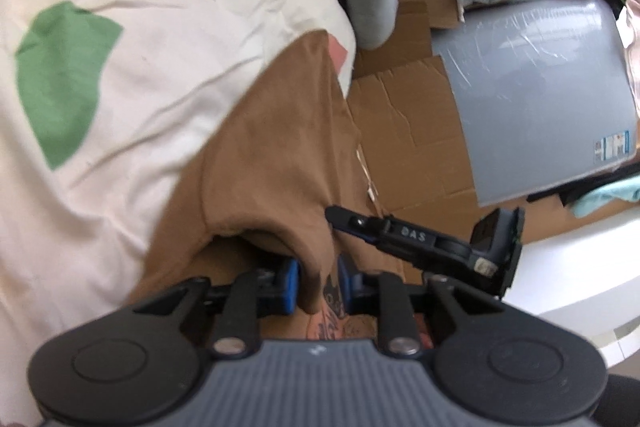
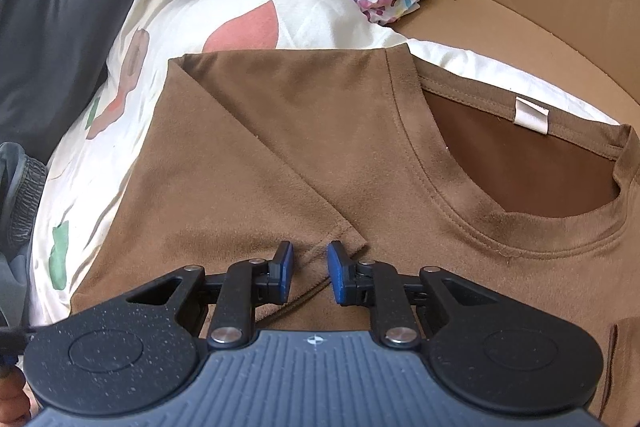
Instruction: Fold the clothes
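The left tongs [image 1: 318,281] pinch a hanging fold of the brown T-shirt [image 2: 248,163], blue pads narrow with cloth bunched between them. The right tongs [image 2: 308,277] stand narrow just above the folded-in sleeve's hem [image 2: 340,233]; a ridge of fabric runs between the pads, though I cannot tell whether they truly bite it.

The risk, I'd judge: the left grip holds only a small gather, so a pull could let the soft knit slide out, or drag the flat half and undo the sleeve fold lying ahead of the right tongs (that diagonal crease looks loosely laid).

The shirt is matte, suede-like jersey with a ribbed round collar and a white tag [image 2: 530,115], spread over a puffy, creased cream duvet [image 1: 160,27] with green and pink patches. Beyond lies corrugated cardboard [image 1: 412,131].
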Tool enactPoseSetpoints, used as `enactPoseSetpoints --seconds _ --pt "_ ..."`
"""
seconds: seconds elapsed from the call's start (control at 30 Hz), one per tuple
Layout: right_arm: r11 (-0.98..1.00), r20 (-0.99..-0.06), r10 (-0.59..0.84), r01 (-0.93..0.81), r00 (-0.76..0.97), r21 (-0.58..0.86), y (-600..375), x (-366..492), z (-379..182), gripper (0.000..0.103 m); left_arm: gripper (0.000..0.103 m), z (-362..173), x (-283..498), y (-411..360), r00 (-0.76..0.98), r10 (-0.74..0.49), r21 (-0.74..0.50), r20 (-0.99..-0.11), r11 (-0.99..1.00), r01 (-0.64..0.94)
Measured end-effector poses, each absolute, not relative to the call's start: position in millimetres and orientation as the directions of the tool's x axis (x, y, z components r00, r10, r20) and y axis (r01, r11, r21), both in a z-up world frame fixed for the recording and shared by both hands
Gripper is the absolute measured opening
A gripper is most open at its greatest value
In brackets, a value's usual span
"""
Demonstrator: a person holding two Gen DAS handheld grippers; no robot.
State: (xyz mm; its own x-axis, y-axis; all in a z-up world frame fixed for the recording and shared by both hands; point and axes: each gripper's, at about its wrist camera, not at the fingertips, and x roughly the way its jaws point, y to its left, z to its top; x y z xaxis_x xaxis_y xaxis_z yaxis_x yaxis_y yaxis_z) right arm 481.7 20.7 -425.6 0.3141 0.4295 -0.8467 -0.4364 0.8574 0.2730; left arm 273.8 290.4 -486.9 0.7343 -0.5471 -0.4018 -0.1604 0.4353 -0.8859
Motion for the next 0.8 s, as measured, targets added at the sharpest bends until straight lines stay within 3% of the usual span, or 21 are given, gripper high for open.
enactPoseSetpoints --seconds 0.27,0.37,0.8 --pt "0.861 -0.848 0.427 -0.426 0.314 0.276 21 482 -426 0.025 0.023 -497 285 272 0.694 -0.567 -0.871 -0.445 0.456 -0.186" --pt "0.863 -0.849 0.424 -0.427 0.317 0.271 22 482 -425 0.025 0.005 -502 285 265 0.657 -0.599 -0.874 -0.457 0.439 -0.207" --pt "0.865 -0.840 0.412 -0.443 0.354 0.238 19 476 -411 0.026 0.006 -513 268 278 0.660 -0.594 -0.884 -0.461 0.377 -0.277"
